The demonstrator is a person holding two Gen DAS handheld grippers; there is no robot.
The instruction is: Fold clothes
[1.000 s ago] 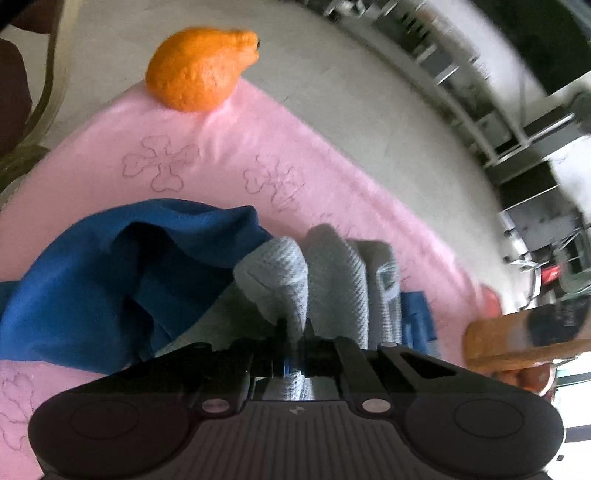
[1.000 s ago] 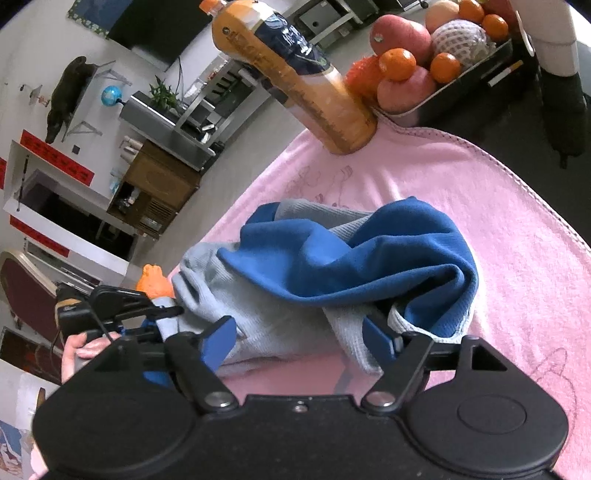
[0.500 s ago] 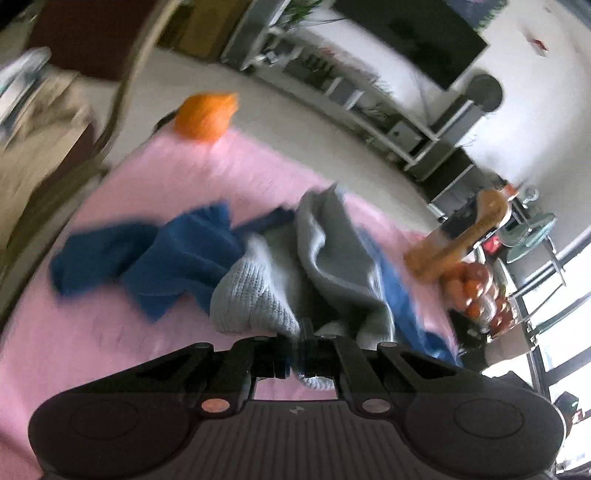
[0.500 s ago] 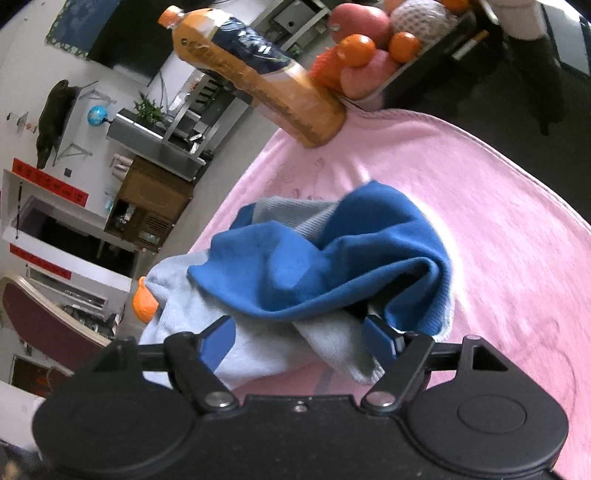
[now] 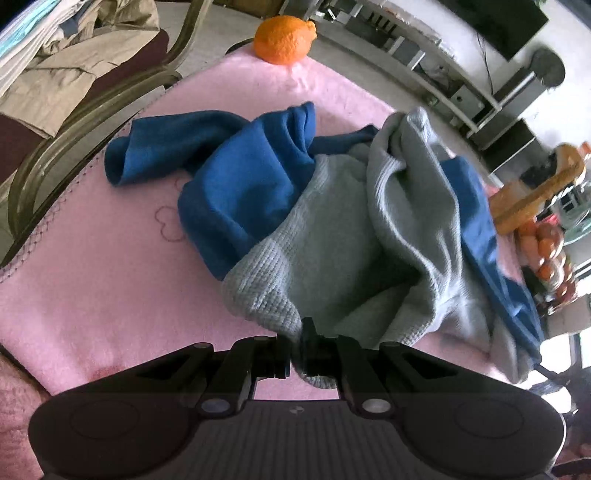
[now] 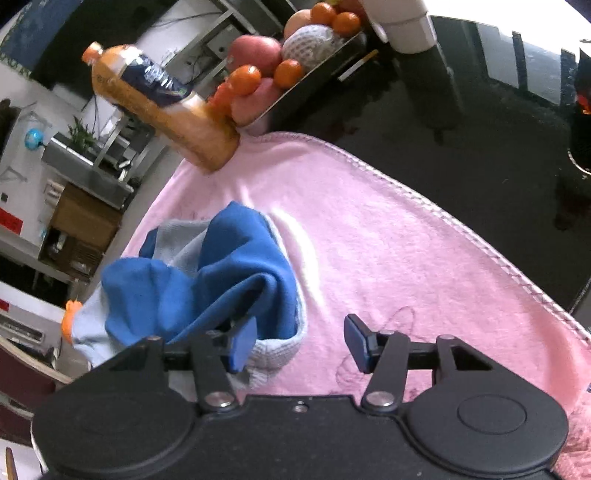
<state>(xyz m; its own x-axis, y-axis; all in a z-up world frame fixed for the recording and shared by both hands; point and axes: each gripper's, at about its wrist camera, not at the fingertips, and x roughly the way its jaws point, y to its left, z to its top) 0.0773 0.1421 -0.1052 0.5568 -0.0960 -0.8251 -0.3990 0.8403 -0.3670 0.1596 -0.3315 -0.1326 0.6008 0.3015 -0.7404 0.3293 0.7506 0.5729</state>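
A crumpled blue and grey knit garment [image 5: 314, 221] lies in a heap on a pink towel [image 5: 110, 277]. My left gripper [image 5: 301, 350] is shut on the garment's grey ribbed edge and holds it up near the camera. In the right wrist view the garment [image 6: 207, 284] lies at the left. My right gripper [image 6: 299, 343] is open and empty, with its left finger [image 6: 242, 341] against the garment's near edge and its right finger over bare pink towel [image 6: 388, 258].
An orange fruit [image 5: 284, 35] sits at the towel's far corner. An orange drink bottle [image 6: 162, 107] and a tray of fruit [image 6: 295, 66] stand at the towel's other end. A chair with clothes [image 5: 55, 74] stands at the left. Dark glossy tabletop [image 6: 498, 147] lies beyond the towel.
My left gripper has pulled back and up with the grey edge, so more of the garment shows. My right gripper has moved right, away from the heap, and stays open.
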